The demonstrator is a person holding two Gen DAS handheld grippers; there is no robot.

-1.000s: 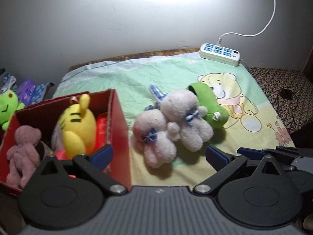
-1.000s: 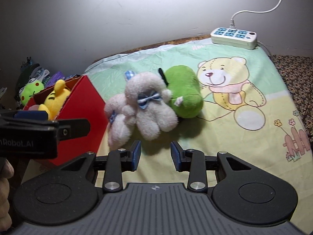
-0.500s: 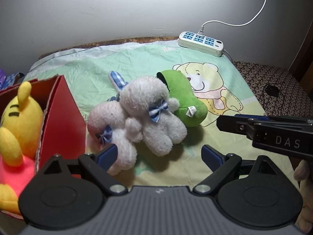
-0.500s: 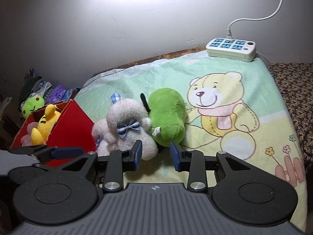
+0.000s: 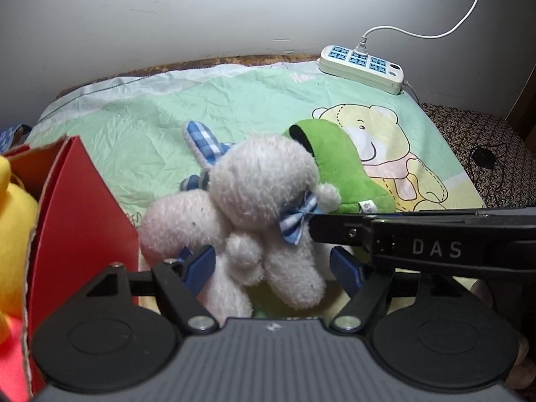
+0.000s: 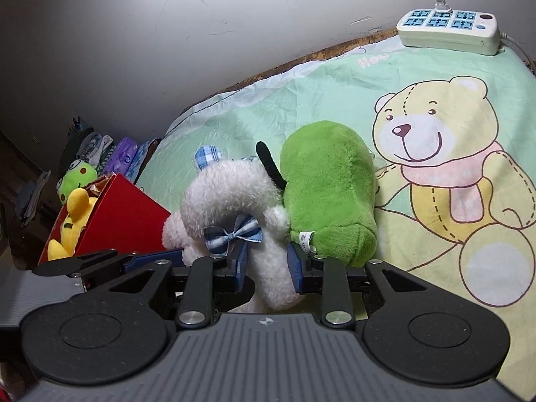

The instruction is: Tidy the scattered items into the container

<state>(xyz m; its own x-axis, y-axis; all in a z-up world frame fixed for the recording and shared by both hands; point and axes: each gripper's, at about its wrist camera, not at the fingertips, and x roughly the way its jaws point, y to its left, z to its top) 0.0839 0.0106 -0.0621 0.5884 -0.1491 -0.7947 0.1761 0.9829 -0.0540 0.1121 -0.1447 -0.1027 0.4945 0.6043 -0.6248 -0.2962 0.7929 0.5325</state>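
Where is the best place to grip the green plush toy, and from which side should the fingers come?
Probably across the green plush toy at its narrower middle, coming from above on its free right side; its left side presses against the white plush bear.

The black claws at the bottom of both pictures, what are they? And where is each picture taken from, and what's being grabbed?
They are two-finger grippers held by a person, one per hand, each with a camera looking along its fingers: one picture per gripper. On the bedsheet lie a white bow-tie plush, a pinkish plush and a green plush; a red box holds a yellow plush. Both jaws have just been closing: the right gripper pinches the white plush's leg; the left gripper straddles its legs, not yet pressing.
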